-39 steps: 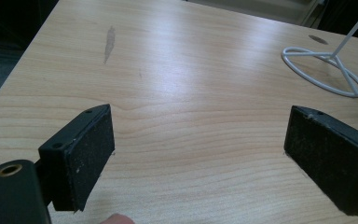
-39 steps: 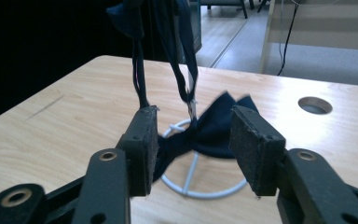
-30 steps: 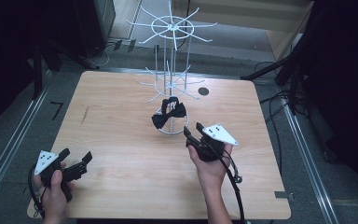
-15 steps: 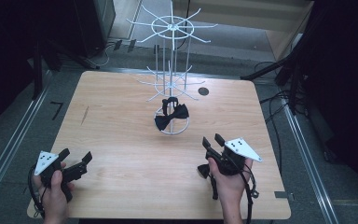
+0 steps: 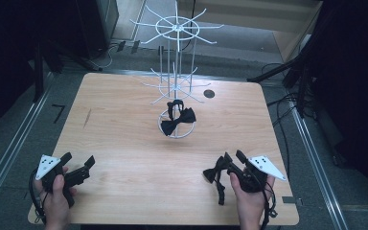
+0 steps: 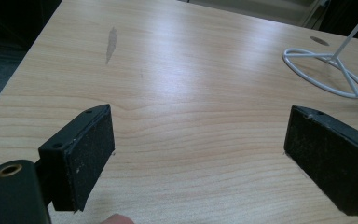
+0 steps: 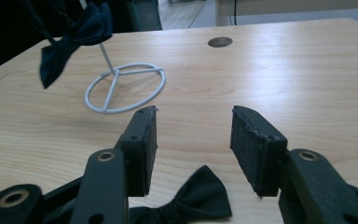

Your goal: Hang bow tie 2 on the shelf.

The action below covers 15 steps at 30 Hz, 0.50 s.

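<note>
A black bow tie lies on the wooden table near the front right, its strap trailing toward the edge. My right gripper stands open right beside it. In the right gripper view the bow tie sits low between the two apart pads of the right gripper, not pinched. A second black bow tie hangs on the white wire rack at mid table. At the front left, my left gripper is held open with nothing in it; the left gripper has bare wood between its pads.
The rack's round wire base rests on the table centre; the base lies ahead and left of the right jaws. A round cable hole is at the back right. Dark cables and stands border the table.
My right gripper has drawn back from beside the rack to the front right edge, and a bow tie came with it. The left gripper has stayed where it was.
</note>
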### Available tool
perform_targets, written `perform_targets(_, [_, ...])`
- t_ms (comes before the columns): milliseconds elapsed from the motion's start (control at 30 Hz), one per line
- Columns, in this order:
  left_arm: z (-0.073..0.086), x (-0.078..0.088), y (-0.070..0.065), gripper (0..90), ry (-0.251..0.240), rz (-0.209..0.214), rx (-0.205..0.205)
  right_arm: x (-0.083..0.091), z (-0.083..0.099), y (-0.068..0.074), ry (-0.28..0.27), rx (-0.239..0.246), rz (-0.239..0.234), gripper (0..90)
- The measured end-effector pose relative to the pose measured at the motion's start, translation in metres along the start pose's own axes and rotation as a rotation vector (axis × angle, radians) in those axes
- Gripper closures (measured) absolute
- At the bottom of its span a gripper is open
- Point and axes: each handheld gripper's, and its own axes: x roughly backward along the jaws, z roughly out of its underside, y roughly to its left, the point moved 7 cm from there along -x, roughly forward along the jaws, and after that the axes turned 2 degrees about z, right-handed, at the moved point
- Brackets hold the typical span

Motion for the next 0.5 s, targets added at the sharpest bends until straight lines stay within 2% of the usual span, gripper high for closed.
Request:
perform_targets(133, [0.000,0.000,0.000,9.3,-0.003,-0.001,0.000,0.004,0.006,-0.007,0.002,-0.024,0.013,52.7])
perform_targets(500, [0.000,0.001,0.000,9.3,-0.007,0.001,0.001,0.009,0.025,-0.013,0.037,-0.036,0.026,54.3])
